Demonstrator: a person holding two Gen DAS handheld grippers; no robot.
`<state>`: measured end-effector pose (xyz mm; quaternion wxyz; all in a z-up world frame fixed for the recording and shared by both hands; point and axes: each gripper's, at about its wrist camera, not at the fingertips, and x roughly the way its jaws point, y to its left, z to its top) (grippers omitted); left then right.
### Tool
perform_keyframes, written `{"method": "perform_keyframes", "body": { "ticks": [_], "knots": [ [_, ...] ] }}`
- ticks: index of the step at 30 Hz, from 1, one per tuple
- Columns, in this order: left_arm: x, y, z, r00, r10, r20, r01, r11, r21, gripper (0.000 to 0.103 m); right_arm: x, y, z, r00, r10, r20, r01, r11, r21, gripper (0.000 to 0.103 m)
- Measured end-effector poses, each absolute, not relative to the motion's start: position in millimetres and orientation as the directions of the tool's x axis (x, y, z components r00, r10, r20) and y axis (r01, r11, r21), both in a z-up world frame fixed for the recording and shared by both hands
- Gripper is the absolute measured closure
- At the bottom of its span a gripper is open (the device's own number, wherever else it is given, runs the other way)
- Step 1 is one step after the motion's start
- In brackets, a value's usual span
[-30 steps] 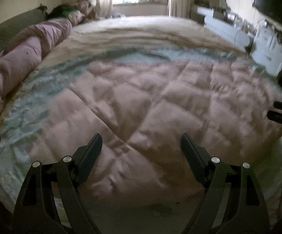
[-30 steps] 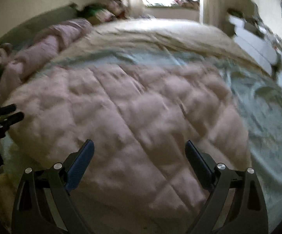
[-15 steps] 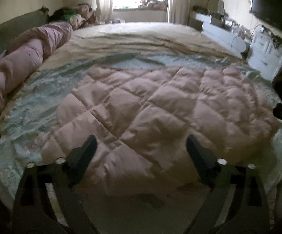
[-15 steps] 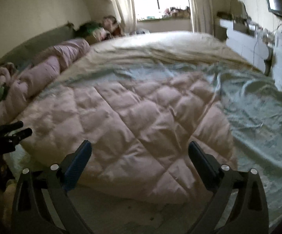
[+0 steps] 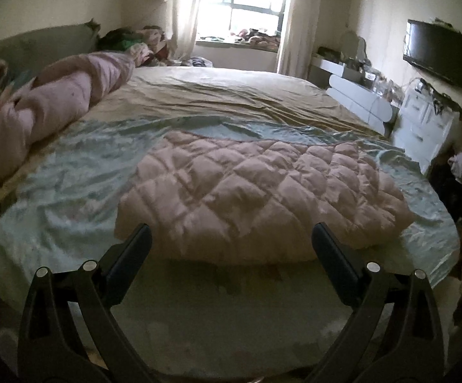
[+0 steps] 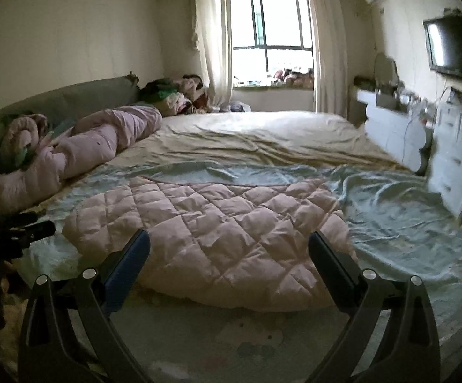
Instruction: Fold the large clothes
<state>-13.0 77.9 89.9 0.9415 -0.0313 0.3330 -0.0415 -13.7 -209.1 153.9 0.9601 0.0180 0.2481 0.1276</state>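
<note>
A pink quilted garment (image 5: 256, 198) lies spread flat near the foot of a wide bed, resting on a pale blue-green sheet (image 5: 71, 185) that covers the near part of the mattress. Beyond it stretches a rumpled beige sheet (image 5: 224, 95), and along the left side, against the grey headboard (image 6: 58, 102), sits a rolled pink duvet (image 6: 97, 140). The left gripper (image 5: 231, 239) hangs just short of the garment's near edge, its jaws spread wide and holding nothing. The right gripper (image 6: 229, 245) is likewise released and empty, its fingers framing the garment's near hem without touching it. A curtained window (image 6: 272, 38) lights the far wall; a dark television (image 6: 454, 44) hangs at right above white drawers (image 5: 428, 127).
</note>
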Motion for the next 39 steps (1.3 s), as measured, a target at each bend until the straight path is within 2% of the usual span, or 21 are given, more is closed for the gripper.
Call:
{"method": "perform_keyframes", "body": {
  "ticks": [8, 22, 39],
  "knots": [
    [-52, 84, 76, 0.784, -0.079, -0.616, 0.028, 0.995, -0.093, 0.009, -59, -180, 144, 0.873, 0.232, -0.43, -0.225, 0.972, 0.067, 0.004],
    [-67, 77, 53, 0.768, -0.068, -0.637, 0.022, 0.997, -0.08, 0.009, -76, -150, 96, 0.803, 0.244, -0.545, -0.24, 0.968, 0.079, 0.004],
    [-65, 77, 47, 0.759, -0.05, -0.649, 0.001, 0.997, -0.076, 0.009, -73, -146, 88, 0.771, 0.264, -0.579, -0.25, 0.962, 0.106, 0.004]
  ]
}}
